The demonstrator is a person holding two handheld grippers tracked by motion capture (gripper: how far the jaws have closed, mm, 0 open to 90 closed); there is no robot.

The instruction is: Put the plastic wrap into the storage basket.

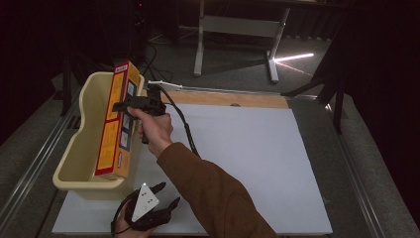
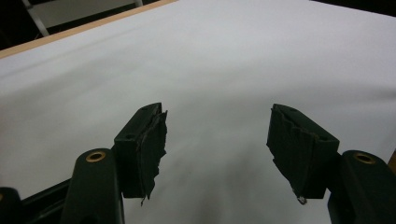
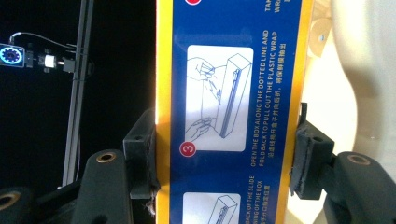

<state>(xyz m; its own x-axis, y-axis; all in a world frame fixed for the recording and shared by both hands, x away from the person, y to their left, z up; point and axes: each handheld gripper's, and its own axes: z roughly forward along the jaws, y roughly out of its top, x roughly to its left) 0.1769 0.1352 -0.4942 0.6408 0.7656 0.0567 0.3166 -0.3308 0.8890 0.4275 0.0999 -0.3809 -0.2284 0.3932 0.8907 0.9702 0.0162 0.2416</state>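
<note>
A long yellow, red and blue plastic-wrap box (image 1: 118, 121) stands on edge over the right side of a cream plastic bin (image 1: 81, 134). My right gripper (image 1: 125, 105) reaches in from the right and is shut on the box near its far end. In the right gripper view both pads press the yellow edges of the box (image 3: 233, 112), whose blue face shows printed instructions. My left gripper (image 1: 166, 194) rests at the near edge of the white mat (image 1: 247, 158), open; in the left gripper view its jaws (image 2: 217, 140) stand wide apart with nothing between them.
The bin sits at the left edge of the mat, partly off it. A wooden strip (image 1: 233, 100) borders the mat's far side. Metal rails (image 1: 29, 168) run along the table's left. Table legs (image 1: 200, 44) stand on the dark floor beyond.
</note>
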